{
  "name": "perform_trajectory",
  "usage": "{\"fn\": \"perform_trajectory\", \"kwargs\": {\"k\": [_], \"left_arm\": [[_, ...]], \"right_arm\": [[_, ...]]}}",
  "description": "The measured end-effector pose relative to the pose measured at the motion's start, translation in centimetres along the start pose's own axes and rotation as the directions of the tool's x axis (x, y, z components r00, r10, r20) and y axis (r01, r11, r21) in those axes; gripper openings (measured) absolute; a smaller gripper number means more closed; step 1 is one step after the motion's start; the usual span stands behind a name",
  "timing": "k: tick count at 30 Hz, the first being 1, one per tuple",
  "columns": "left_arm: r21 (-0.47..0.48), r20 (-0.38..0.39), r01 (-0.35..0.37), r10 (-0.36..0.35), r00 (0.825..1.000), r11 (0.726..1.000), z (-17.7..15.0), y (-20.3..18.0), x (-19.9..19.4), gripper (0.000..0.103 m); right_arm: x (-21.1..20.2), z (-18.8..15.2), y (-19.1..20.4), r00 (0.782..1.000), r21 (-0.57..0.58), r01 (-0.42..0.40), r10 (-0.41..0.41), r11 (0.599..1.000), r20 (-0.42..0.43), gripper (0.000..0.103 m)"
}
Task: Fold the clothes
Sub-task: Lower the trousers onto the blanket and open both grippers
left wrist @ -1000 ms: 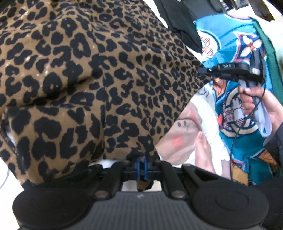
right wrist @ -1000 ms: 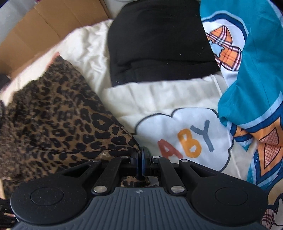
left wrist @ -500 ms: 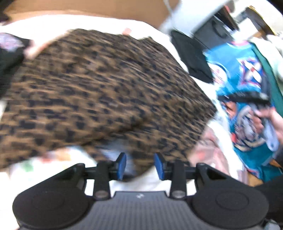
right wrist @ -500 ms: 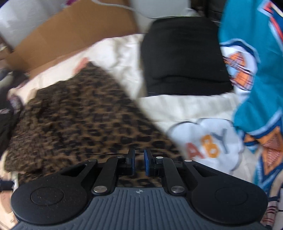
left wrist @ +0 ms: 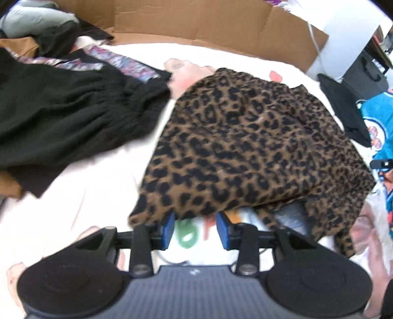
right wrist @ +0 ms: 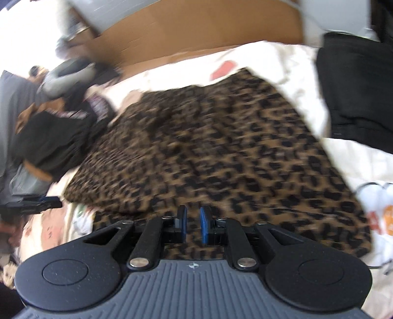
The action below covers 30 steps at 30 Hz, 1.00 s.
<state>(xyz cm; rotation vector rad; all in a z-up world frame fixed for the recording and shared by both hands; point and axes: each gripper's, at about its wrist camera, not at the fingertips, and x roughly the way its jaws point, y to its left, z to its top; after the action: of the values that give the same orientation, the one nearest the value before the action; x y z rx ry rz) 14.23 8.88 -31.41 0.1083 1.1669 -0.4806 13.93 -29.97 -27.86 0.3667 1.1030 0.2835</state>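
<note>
Left hand-held gripper (left wrist: 196, 229) spread, leopard garment (left wrist: 250, 152) released

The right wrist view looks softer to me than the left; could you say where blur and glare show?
Right wrist view: leopard-print garment smeared by motion blur, top-left corner blown out. Left wrist view: print sharper, white sheet overexposed, fisheye bending the cardboard edge.

Bright daylight washed my feeds, blowing out the white sheet (left wrist: 81, 196) to glare. My right wrist view smeared badly with motion blur across the leopard-print garment (right wrist: 221, 157); the left stayed sharper. Fisheye bending curved and darkened every corner.
</note>
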Motion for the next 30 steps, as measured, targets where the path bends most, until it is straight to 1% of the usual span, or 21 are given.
{"fn": "perform_trajectory", "kwargs": {"k": [1,2,6,8,9,10,12,14,15,16,18,19,21,23,26,29,30], "left_arm": [[0.003,-0.004,-0.013,0.013,1.0,1.0,-0.3,0.4,0.1,0.042],[0.003,-0.008,-0.025,0.025,1.0,1.0,-0.6,0.7,0.3,0.042],[-0.002,-0.023,-0.065,0.065,0.998,0.998,-1.6,2.0,1.4,0.042],[0.004,-0.025,-0.09,0.091,0.996,0.996,-1.8,2.6,1.9,0.048],[0.006,-0.022,-0.104,0.104,0.994,0.995,-1.9,2.9,2.2,0.054],[0.011,-0.016,-0.111,0.112,0.994,0.994,-1.9,3.1,2.4,0.055],[0.03,-0.005,-0.113,0.113,0.994,0.993,-1.8,3.3,2.8,0.055],[0.074,0.01,-0.107,0.106,0.994,0.992,-1.6,3.2,3.2,0.057],[0.104,0.021,-0.101,0.099,0.995,0.989,-1.6,3.0,3.6,0.059],[0.139,0.033,-0.094,0.091,0.995,0.986,-1.6,2.8,4.0,0.061],[0.204,0.053,-0.088,0.079,0.995,0.975,-1.6,2.4,5.0,0.061],[0.212,0.054,-0.089,0.079,0.995,0.973,-1.6,2.3,5.4,0.06],[0.22,0.062,-0.051,0.038,0.997,0.974,-1.5,2.3,5.6,0.059],[0.247,0.076,-0.037,0.019,0.997,0.968,-1.6,2.2,5.5,0.058],[0.264,0.08,-0.043,0.023,0.996,0.964,-1.8,2.3,5.2,0.049],[0.226,0.077,-0.028,0.011,0.997,0.974,-2.1,2.8,5.1,0.039],[0.22,0.078,-0.027,0.01,0.997,0.975,-2.2,2.9,5.0,0.033]], "right_arm": [[0.5,-0.2,0.9,1.0,-0.027,-0.024,0.023,0.999,-0.015,0.036],[1.0,-0.5,1.9,0.998,-0.058,-0.05,0.048,0.997,-0.03,0.04],[3.3,-1.4,5.4,0.987,-0.156,-0.141,0.126,0.978,-0.104,0.041],[4.5,-1.9,6.8,0.978,-0.2,-0.176,0.147,0.964,-0.149,0.041],[5.1,-2.1,7.4,0.974,-0.225,-0.189,0.153,0.956,-0.167,0.041],[5.5,-2.3,7.9,0.972,-0.242,-0.196,0.155,0.95,-0.179,0.042],[6.3,-2.6,8.8,0.967,-0.273,-0.208,0.155,0.939,-0.203,0.048],[6.9,-2.8,9.6,0.966,-0.306,-0.21,0.148,0.929,-0.214,0.052],[7.1,-3.0,9.9,0.965,-0.322,-0.209,0.143,0.923,-0.219,0.053],[7.4,-3.2,10.2,0.965,-0.338,-0.209,0.137,0.918,-0.225,0.056],[7.8,-3.8,10.8,0.964,-0.372,-0.207,0.123,0.905,-0.237,0.057],[8.1,-4.0,11.2,0.964,-0.39,-0.206,0.116,0.897,-0.241,0.057],[8.3,-4.4,11.6,0.966,-0.412,-0.203,0.112,0.888,-0.234,0.058],[8.7,-4.6,11.9,0.968,-0.427,-0.2,0.112,0.882,-0.223,0.058],[9.3,-5.1,12.7,0.971,-0.477,-0.199,0.106,0.856,-0.214,0.058],[9.7,-5.6,13.4,0.975,-0.516,-0.193,0.104,0.834,-0.197,0.058],[9.9,-5.7,13.6,0.976,-0.527,-0.19,0.101,0.828,-0.192,0.058]]}}
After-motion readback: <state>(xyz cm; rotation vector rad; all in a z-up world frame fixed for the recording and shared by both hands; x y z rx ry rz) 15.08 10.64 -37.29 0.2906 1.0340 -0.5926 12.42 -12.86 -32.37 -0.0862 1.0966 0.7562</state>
